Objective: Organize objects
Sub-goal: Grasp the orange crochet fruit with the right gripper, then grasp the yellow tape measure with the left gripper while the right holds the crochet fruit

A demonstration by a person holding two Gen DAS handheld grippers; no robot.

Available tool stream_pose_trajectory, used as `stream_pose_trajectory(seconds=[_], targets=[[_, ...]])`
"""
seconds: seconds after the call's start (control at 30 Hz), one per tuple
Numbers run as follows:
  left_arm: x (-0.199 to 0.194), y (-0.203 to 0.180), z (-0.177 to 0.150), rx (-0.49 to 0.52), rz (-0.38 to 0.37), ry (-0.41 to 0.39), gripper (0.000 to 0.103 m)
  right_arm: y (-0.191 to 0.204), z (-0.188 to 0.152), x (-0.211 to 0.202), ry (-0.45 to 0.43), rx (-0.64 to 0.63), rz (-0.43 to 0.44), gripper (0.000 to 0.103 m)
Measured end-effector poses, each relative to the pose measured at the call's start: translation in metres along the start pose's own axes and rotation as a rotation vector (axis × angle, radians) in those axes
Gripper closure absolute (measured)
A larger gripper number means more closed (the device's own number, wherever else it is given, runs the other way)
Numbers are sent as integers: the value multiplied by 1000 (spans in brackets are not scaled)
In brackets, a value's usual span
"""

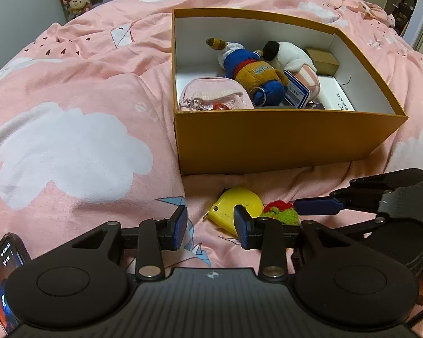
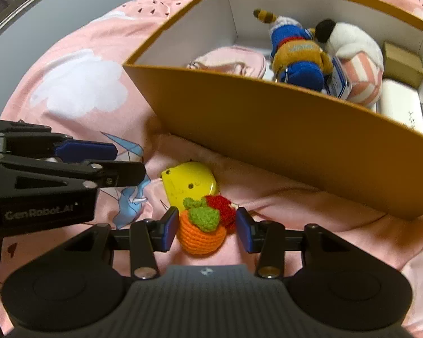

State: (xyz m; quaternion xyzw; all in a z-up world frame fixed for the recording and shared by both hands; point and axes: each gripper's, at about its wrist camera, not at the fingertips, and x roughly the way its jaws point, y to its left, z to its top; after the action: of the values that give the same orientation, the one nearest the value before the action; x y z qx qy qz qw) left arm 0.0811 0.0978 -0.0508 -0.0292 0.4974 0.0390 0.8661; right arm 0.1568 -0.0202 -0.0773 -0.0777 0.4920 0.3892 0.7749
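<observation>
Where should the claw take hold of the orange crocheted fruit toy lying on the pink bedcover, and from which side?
Grip the round orange body of the orange crocheted fruit toy, coming down from above. It sits between the open pads of the right claw, so closing would squeeze its left and right flanks. The green leaves and red part look too floppy to hold.

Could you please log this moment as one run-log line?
right gripper: open around crochet fruit | left gripper: open, empty | yellow case: on bed

Right tongs (image 2: 207,229): jaws parted around an orange crocheted fruit with green leaves (image 2: 201,232), left pad touching. Behind it, a yellow plastic tape measure (image 2: 190,181) on the pink cloud-print bedspread (image 2: 79,90). Beyond: open mustard cardboard box (image 2: 268,129) holding plush toys.
</observation>
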Motion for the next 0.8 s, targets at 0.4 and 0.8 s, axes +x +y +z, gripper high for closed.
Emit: stream_pose_trajectory(seconds=[0.4, 0.8], targets=[[-1, -10, -1, 52, -12, -11, 61, -6, -5, -13, -10, 22, 4, 65], [19, -45, -7, 282, 30, -41, 33, -42, -18, -42, -46, 35, -160, 65]])
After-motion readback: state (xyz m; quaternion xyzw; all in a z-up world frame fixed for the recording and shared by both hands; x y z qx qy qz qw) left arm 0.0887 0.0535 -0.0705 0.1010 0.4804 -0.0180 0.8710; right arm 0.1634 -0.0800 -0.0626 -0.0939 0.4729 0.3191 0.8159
